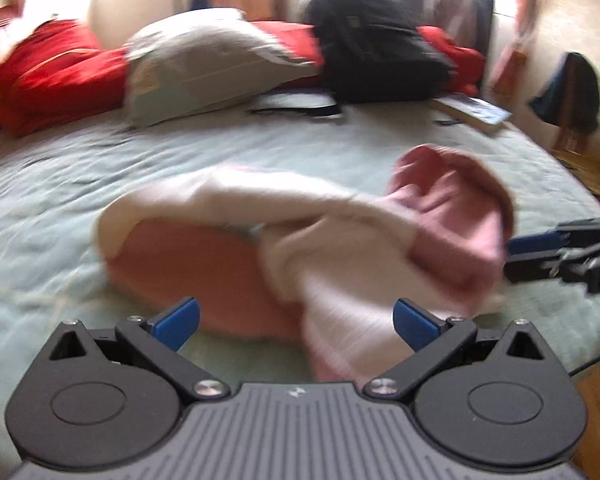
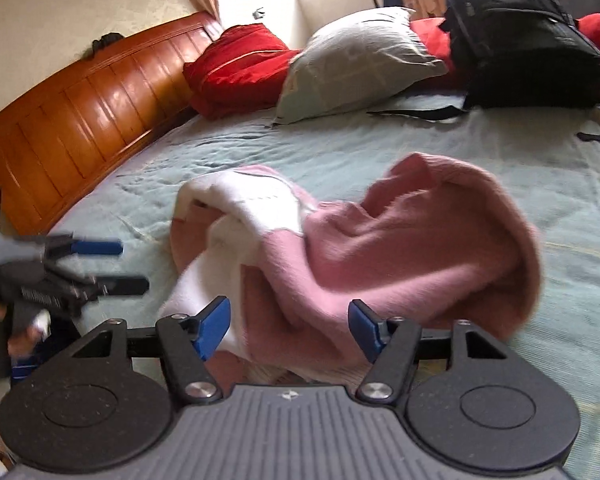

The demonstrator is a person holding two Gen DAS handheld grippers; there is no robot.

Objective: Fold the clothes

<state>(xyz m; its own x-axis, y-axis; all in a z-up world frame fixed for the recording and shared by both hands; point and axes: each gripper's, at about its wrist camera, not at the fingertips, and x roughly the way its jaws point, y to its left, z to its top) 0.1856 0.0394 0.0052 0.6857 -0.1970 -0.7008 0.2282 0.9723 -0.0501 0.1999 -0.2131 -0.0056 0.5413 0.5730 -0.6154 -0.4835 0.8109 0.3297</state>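
A crumpled pink and white garment (image 1: 340, 236) lies on the pale green bed sheet (image 1: 60, 200). My left gripper (image 1: 296, 322) stands open at its near edge, and a white fold runs between the wide-apart blue pads (image 1: 180, 320) without being pinched. In the right wrist view the same garment (image 2: 400, 248) bulges up in a pink heap. My right gripper (image 2: 290, 326) is open over its near side, with cloth lying beneath and between the pads (image 2: 214, 326). Each gripper shows in the other's view: the right gripper (image 1: 510, 258) at the garment's right, the left gripper (image 2: 134, 266) at its left.
At the far side of the bed are a grey pillow (image 2: 360, 60), red bedding (image 2: 240, 68) and a black backpack (image 2: 520, 36). A wooden headboard (image 2: 80, 108) runs along the left. A book (image 1: 476, 112) lies near the bed's far right corner.
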